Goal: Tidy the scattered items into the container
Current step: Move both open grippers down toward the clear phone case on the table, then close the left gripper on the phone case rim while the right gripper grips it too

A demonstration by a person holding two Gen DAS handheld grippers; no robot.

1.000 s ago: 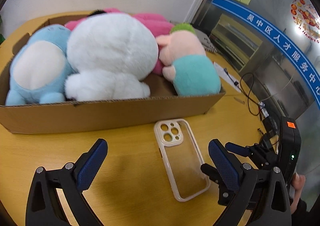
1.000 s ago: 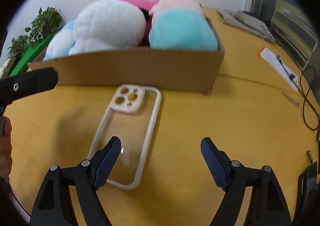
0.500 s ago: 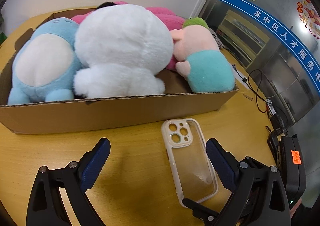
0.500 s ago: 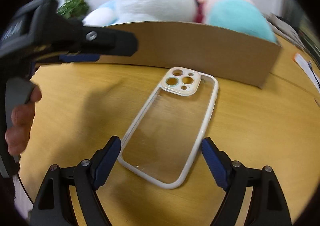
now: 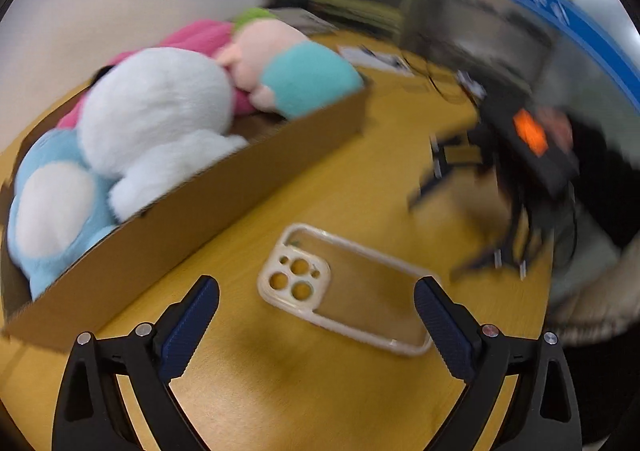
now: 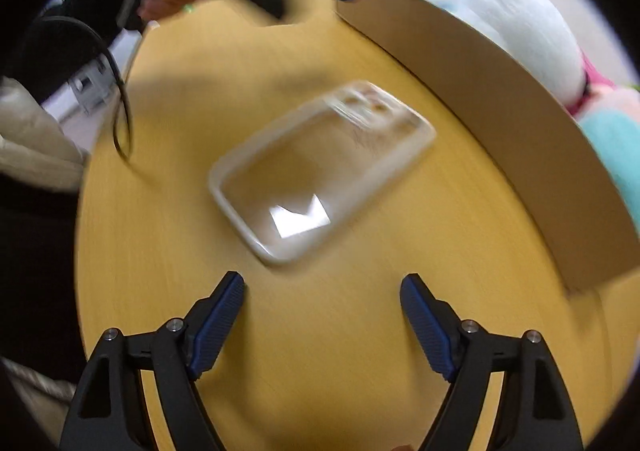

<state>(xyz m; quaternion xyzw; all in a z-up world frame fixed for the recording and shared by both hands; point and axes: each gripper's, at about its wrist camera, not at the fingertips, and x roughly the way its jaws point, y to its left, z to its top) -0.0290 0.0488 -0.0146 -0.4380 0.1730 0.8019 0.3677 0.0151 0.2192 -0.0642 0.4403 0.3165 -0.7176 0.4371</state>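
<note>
A clear phone case (image 5: 344, 287) lies flat on the tabletop (image 5: 280, 391) just beside the cardboard box (image 5: 224, 207) of plush toys. Both the left hand-held gripper (image 5: 316, 327) and the right hand-held gripper (image 6: 322, 317) hover over it, jaws wide and empty. It looks light, thin, slick and springy; pinching across its long rims seems safest.

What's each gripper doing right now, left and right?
Left gripper: open, empty, clear phone case between its fingers, untouched.
Right gripper: open, empty, short of the case.
</note>
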